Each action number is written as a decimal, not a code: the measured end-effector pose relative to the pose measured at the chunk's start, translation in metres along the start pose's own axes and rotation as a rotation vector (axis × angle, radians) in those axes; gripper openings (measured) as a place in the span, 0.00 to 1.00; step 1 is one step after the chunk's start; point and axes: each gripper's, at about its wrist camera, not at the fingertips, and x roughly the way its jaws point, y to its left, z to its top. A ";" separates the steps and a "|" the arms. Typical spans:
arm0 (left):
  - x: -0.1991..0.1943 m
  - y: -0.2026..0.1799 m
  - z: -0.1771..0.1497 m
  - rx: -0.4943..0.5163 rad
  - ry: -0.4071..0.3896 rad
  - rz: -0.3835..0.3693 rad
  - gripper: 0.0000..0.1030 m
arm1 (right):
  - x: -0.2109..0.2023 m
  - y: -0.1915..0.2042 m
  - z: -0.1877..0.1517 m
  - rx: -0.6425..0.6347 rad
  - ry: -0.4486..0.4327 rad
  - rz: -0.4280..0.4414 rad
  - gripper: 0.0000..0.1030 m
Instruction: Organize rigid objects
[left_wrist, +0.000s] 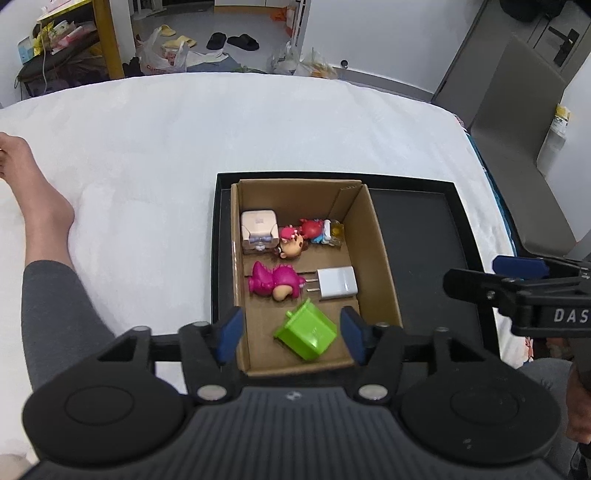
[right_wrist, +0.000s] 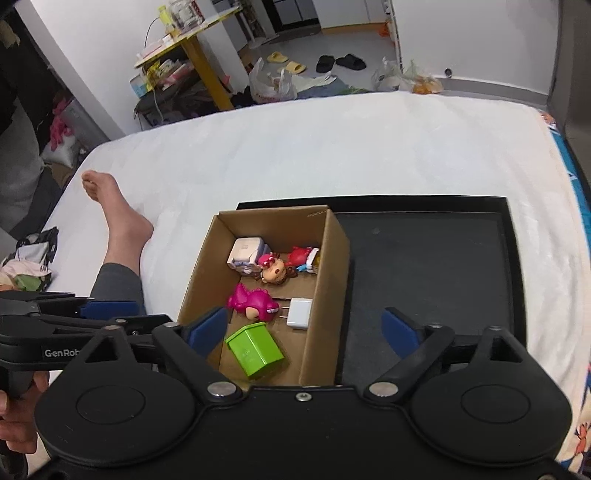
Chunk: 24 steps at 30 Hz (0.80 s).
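Observation:
A cardboard box (left_wrist: 380, 254) stands in the left part of a black tray (left_wrist: 424, 236) on a white bed. Inside lie a green plastic block (left_wrist: 306, 330), a pink dinosaur toy (left_wrist: 275, 280), a white charger (left_wrist: 336, 282), a doll head (left_wrist: 291, 245), a red figure (left_wrist: 314, 229) and a beige cube (left_wrist: 258, 229). My left gripper (left_wrist: 291, 334) is open and empty, its fingers either side of the green block above it. My right gripper (right_wrist: 306, 328) is open and empty above the box's (right_wrist: 332, 280) near right wall, with the green block (right_wrist: 255, 349) below.
The tray's right part (right_wrist: 428, 273) is bare black. A person's bare leg and foot (left_wrist: 33, 199) lie on the bed to the left. Beyond the bed's far edge are bags, slippers and a yellow table (right_wrist: 192, 48). A grey chair (left_wrist: 517, 147) stands at the right.

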 end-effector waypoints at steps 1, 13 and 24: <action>-0.002 -0.001 -0.002 -0.002 0.000 -0.005 0.62 | -0.004 -0.001 -0.001 0.005 -0.004 -0.003 0.95; -0.049 -0.004 -0.029 -0.025 -0.024 -0.038 0.85 | -0.056 -0.015 -0.030 0.056 -0.041 -0.044 1.00; -0.096 -0.012 -0.062 -0.003 -0.119 -0.018 0.91 | -0.098 -0.026 -0.066 0.106 -0.117 -0.112 1.00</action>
